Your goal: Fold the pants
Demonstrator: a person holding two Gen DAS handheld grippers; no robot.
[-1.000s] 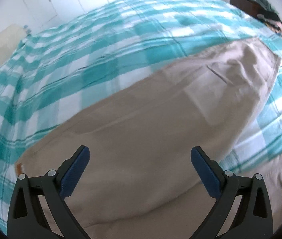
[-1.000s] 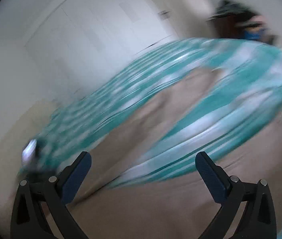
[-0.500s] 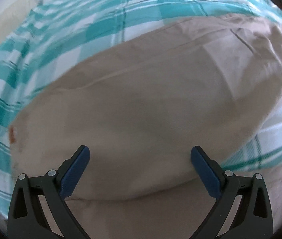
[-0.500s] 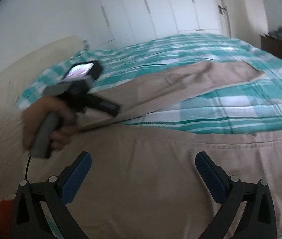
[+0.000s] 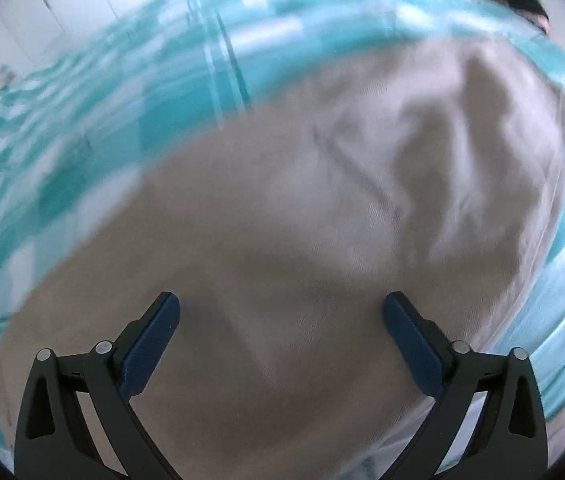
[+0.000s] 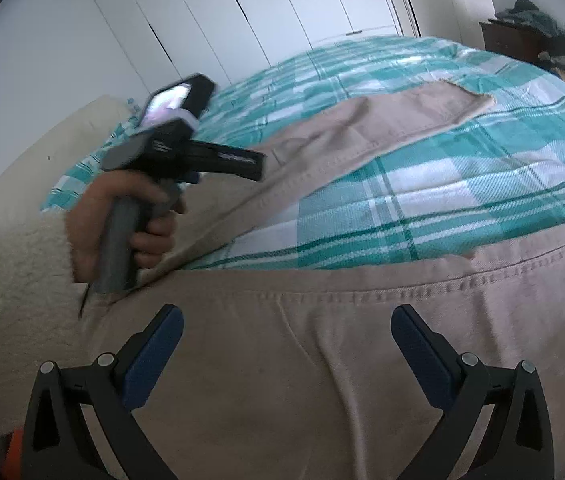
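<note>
Left tool (image 5: 281, 314): fingers spread wide apart at the bottom of the frame, nothing between the blue pads (image 5: 150, 344). It hangs over the beige pants (image 5: 302, 220); contact with the cloth cannot be confirmed, as the view is motion-blurred.

Right tool (image 6: 287, 328): fingers likewise wide apart, gripping nothing, positioned over a stitched seam of the pants (image 6: 322, 360) in the lower half of the frame.

The pants lie spread on a bed with a teal-and-white plaid cover (image 6: 422, 184). In the left wrist view one leg fills the centre and runs toward the upper right, where the fabric appears creased. The right wrist view shows two beige stretches diverging, with plaid cover between them: one across the foreground, the other running to the upper right.

Only the right wrist view shows the person's left hand (image 6: 122, 232) at centre left, gripping the handle of the left tool's body above the farther stretch. It also shows a cream fleece blanket (image 6: 6, 248) at far left, white wardrobe doors (image 6: 250, 12) along the top, and a dark stand piled with clothes (image 6: 538, 36) at upper right.
</note>
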